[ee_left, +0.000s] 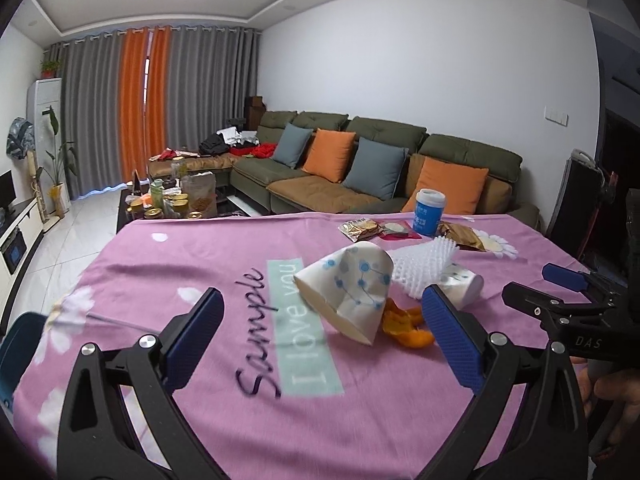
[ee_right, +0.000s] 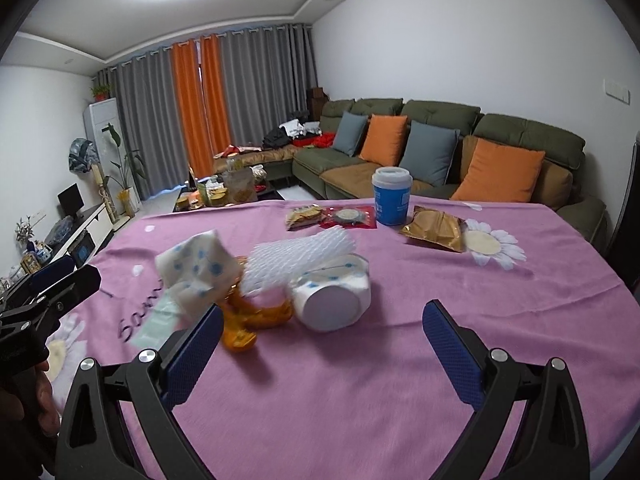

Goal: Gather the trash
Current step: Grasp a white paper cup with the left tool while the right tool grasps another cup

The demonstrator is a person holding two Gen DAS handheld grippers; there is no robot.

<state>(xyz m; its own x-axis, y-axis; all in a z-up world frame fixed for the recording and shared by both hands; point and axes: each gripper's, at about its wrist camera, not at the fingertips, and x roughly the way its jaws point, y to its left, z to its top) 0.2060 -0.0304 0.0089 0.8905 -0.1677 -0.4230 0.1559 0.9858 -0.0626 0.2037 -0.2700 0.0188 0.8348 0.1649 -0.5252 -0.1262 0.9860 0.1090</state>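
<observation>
Trash lies in a pile on the pink tablecloth (ee_left: pixel 168 264): a crushed paper cup (ee_left: pixel 348 288) on its side, orange peel (ee_left: pixel 408 326), a white foam fruit net (ee_left: pixel 424 264) and a second paper cup (ee_left: pixel 460 284). My left gripper (ee_left: pixel 320 320) is open and empty, its jaws on either side of the crushed cup, just short of it. My right gripper (ee_right: pixel 320 332) is open and empty, in front of the second cup (ee_right: pixel 332 300), the peel (ee_right: pixel 248 320) and the net (ee_right: pixel 296 256). The crushed cup (ee_right: pixel 196 272) lies to their left.
Farther back stand a blue cup with a white lid (ee_right: pixel 390 196), a gold wrapper (ee_right: pixel 434 228) and two snack packets (ee_right: pixel 304 216) (ee_right: pixel 352 216). Beyond the table are a green sofa (ee_right: pixel 440 148) and a cluttered coffee table (ee_left: pixel 176 200). Each gripper shows at the other view's edge.
</observation>
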